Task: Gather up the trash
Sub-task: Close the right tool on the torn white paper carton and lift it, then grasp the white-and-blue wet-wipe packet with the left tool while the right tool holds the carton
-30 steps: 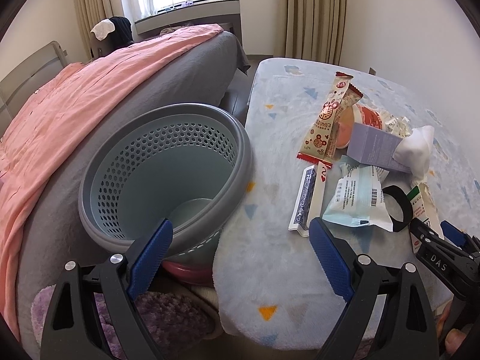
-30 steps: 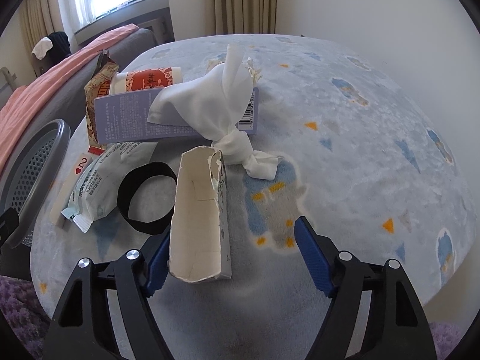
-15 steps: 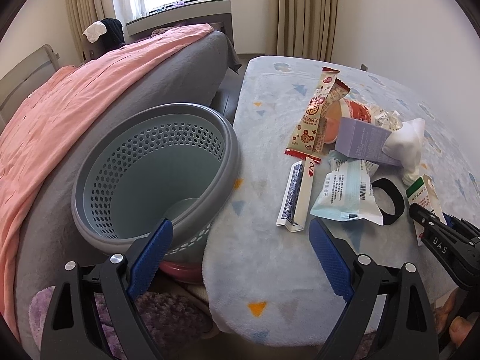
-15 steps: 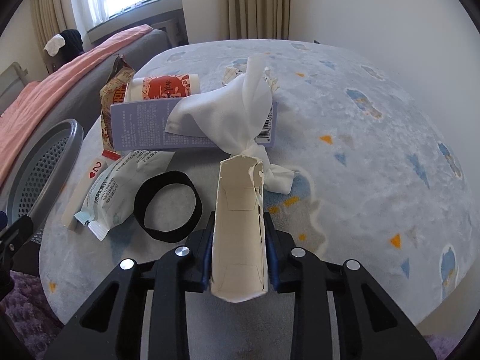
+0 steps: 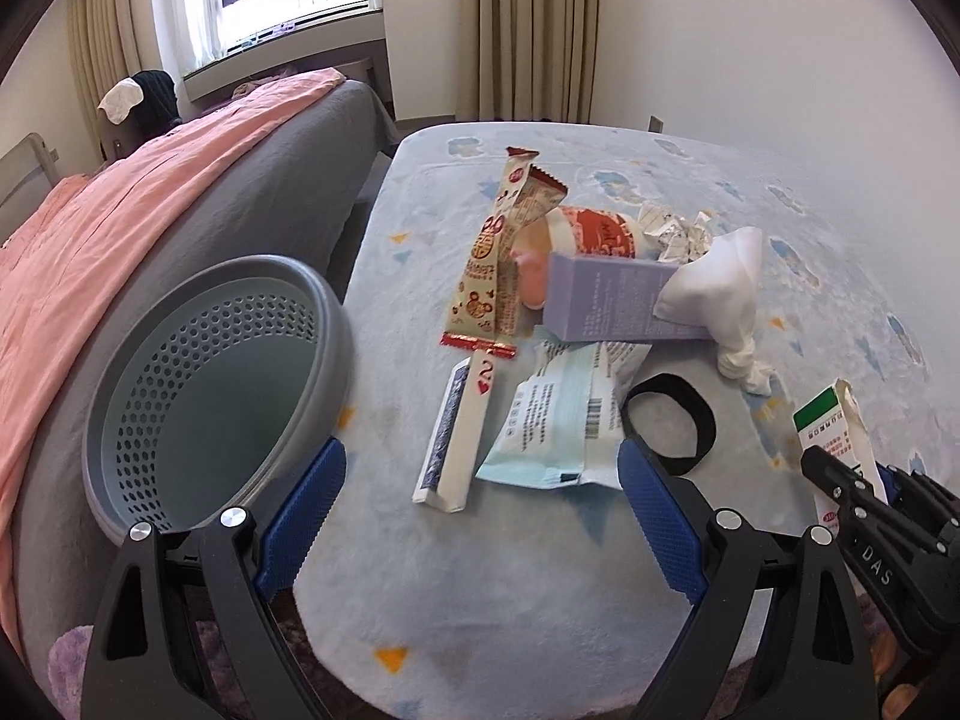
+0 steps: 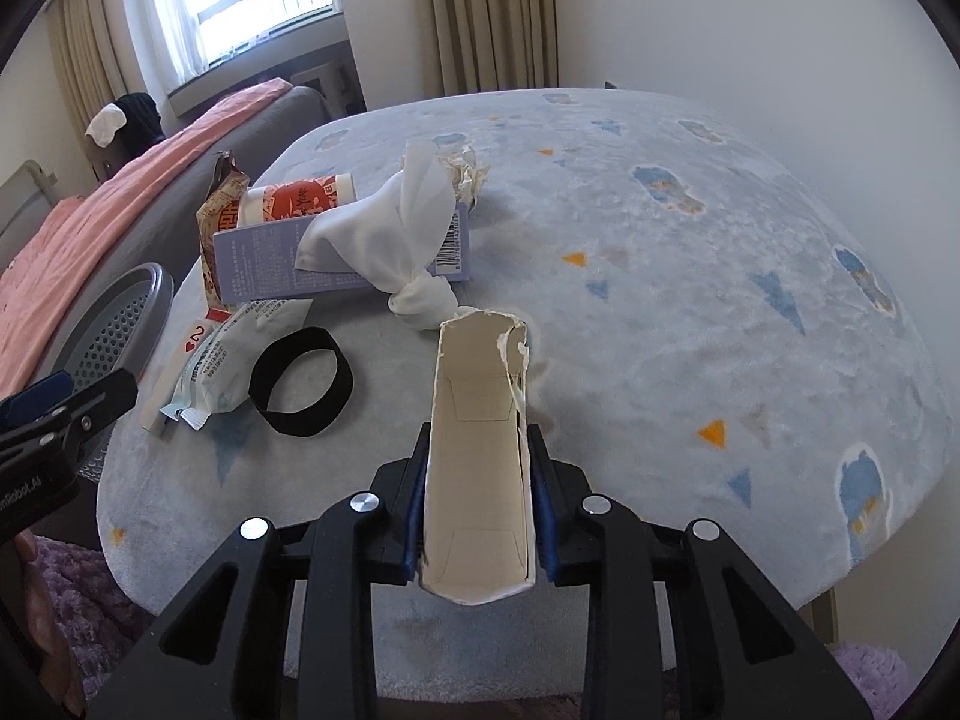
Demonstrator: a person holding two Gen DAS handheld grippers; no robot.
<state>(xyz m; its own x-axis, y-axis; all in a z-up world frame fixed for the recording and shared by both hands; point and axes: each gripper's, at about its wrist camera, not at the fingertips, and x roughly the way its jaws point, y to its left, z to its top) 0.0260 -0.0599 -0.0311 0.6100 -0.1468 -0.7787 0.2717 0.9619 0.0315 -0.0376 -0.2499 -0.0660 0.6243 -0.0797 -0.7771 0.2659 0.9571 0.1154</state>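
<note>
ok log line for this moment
right tongs: shut on torn carton | left tongs: open, empty | perforated bin: no trash visible inside

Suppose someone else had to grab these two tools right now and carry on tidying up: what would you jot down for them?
Right hand-held gripper: shut on the torn white cardboard carton, raised off the pale blue patterned tabletop.
Left hand-held gripper: open, holding nothing, near the grey perforated plastic bin.
Done: one piece picked up; none visible in the bin.
Left: drop the carton in the bin, then clear the black elastic band, knotted white tissue, lilac box, snack wrapper, red-labelled cup and the pale blue sachet.
</note>
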